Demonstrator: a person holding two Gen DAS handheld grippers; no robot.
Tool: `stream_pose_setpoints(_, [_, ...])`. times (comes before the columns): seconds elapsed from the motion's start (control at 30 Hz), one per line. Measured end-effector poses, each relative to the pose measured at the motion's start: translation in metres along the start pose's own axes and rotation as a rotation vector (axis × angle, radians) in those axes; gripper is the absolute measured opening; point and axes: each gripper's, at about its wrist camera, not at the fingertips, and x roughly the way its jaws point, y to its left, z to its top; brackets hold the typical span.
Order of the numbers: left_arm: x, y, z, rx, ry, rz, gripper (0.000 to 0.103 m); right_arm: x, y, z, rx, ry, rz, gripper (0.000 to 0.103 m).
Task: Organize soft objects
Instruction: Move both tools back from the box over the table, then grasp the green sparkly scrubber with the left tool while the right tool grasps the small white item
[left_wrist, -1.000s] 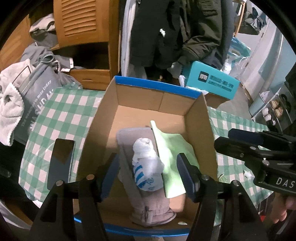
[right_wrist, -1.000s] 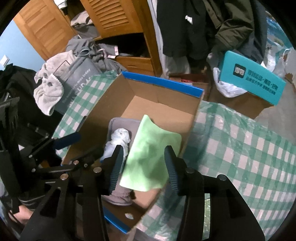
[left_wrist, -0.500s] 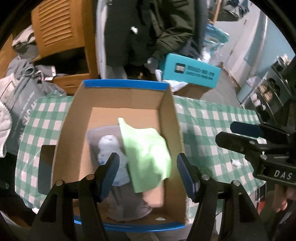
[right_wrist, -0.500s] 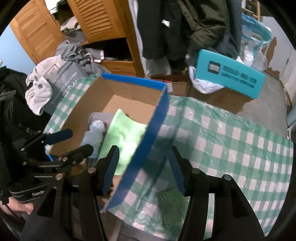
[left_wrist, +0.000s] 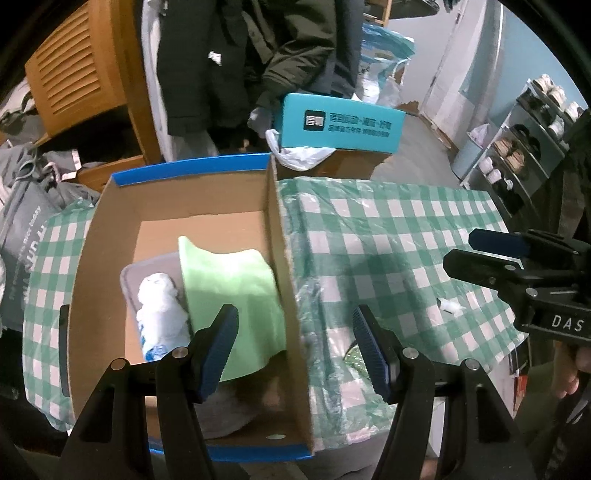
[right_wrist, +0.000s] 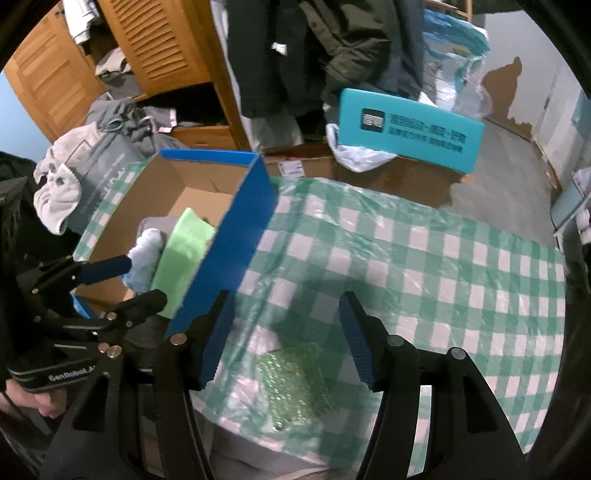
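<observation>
A cardboard box (left_wrist: 284, 266) with blue outer walls (right_wrist: 236, 236) stands on the green checked tablecloth (left_wrist: 388, 229). In it lie a light green cloth (left_wrist: 229, 280), a rolled white and blue sock (left_wrist: 159, 306) and a grey cloth (left_wrist: 129, 273) under them. My left gripper (left_wrist: 295, 350) is open and empty, straddling the box's right wall. My right gripper (right_wrist: 284, 339) is open and empty above the tablecloth, right of the box, over a dark green patch (right_wrist: 291, 384). The green cloth (right_wrist: 181, 251) also shows in the right wrist view.
A teal carton (right_wrist: 406, 129) lies on brown boxes behind the table. A grey bag (left_wrist: 22, 236) and towels (right_wrist: 55, 195) lie left of the box. Dark coats (left_wrist: 229, 55) hang at a wooden wardrobe (right_wrist: 155, 48). A small white scrap (left_wrist: 448, 306) lies on the tablecloth.
Both grippers have moved right, away from over the box's contents. The left now straddles the right wall; the right is over the tablecloth. The cloths stay in the box.
</observation>
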Motion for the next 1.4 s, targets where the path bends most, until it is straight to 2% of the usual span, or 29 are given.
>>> stream_pose_setpoints(0.47, [0.024,-0.060,-0.002,0.105,0.069,-0.047,0.066,-0.005,-0.071,-0.027,0.106,0.024,-0.063,0.060])
stream_pose_setpoints(0.83, [0.057,-0.094,-0.017,0.133,0.168,-0.098,0.066,0.023,-0.120,-0.063,0.184,0.110,-0.083,0.060])
stream_pose_setpoints(0.97, [0.070,-0.101,-0.024,0.139,0.200,-0.106,0.066,0.034,-0.130,-0.073,0.204,0.136,-0.085,0.060])
stream_pose_setpoints(1.4, [0.107,-0.115,-0.047,0.136,0.307,-0.118,0.066,0.066,-0.133,-0.093,0.153,0.209,-0.087,0.060])
